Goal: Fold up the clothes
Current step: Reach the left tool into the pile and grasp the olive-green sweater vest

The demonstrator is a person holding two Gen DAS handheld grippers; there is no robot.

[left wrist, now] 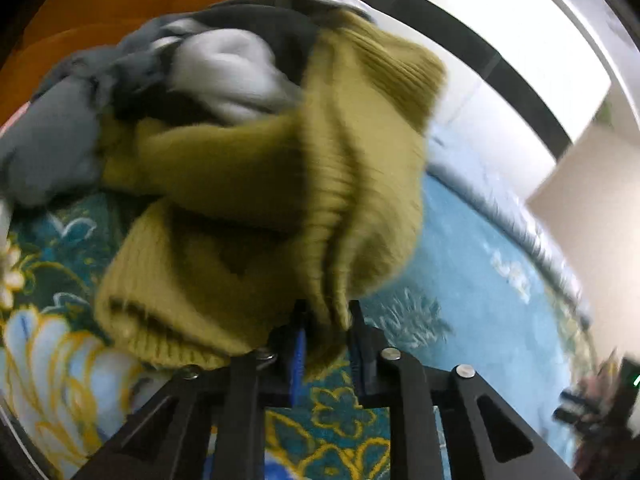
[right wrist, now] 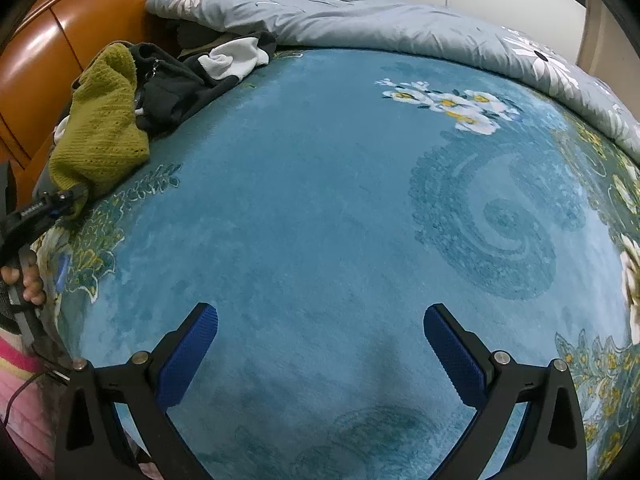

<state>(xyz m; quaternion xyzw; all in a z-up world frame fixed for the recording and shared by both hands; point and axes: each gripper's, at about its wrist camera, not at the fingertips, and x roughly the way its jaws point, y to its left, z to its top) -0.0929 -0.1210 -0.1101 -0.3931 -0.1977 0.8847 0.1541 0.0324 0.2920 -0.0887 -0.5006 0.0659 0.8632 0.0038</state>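
An olive-green knit sweater (left wrist: 256,208) is pinched between the blue pads of my left gripper (left wrist: 326,320), which is shut on a fold of it and lifts it off the clothes pile. Grey, white and black garments (left wrist: 168,68) lie behind it. In the right wrist view the same sweater (right wrist: 100,120) hangs at the far left, with the left gripper (right wrist: 60,202) on its lower edge. My right gripper (right wrist: 320,332) is open and empty above the blue bedspread (right wrist: 320,208).
A grey floral quilt (right wrist: 360,24) is bunched along the far edge of the bed. An orange wooden headboard (right wrist: 48,56) stands at the left. Black and white clothes (right wrist: 208,68) lie heaped beside the sweater. A white wall (left wrist: 592,216) is right of the bed.
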